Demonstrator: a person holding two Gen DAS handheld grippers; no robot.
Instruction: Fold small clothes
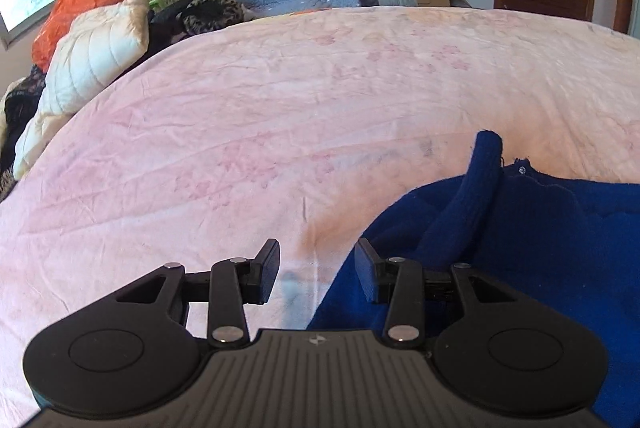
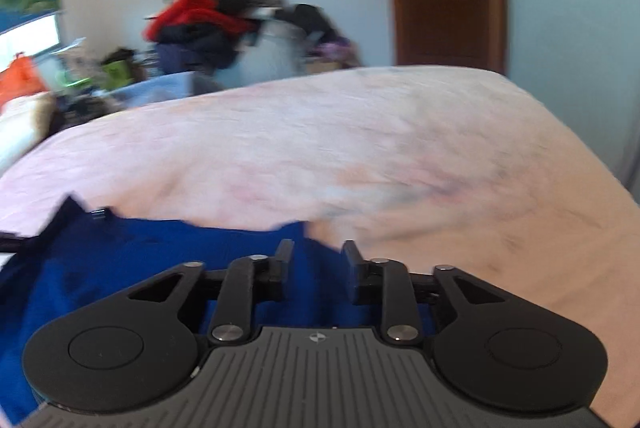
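Blue garment (image 1: pixel 540 248) lies spread on the pink bedspread (image 1: pixel 280 128), near edge of the bed, seen low in both wrist views.

Left gripper (image 1: pixel 318 274): jaws parted about a third of the way, nothing between the pads; bare bedspread is seen through the gap. The garment's left edge starts just at the right-hand finger and runs off toward 3 o'clock. A rolled sleeve or cuff (image 1: pixel 480 180) stands up at about 1 o'clock from this gripper, its long axis pointing from 6 to 12.

Right gripper (image 2: pixel 318 264): jaws partly open, not pressing on anything. Blue cloth is seen in the gap and below it, but no pinch can be made out; the view is motion-blurred. The garment (image 2: pixel 140 268) spreads from beneath the fingers out toward 9 o'clock, its far hem running roughly 9 to 3 across the view, ending near 12 o'clock of the fingers.

Judgement: the garment lies between the two grippers, long axis side to side. The right gripper is judged nearer, being already over cloth; the left needs a short shift toward 3 o'clock to reach an edge.
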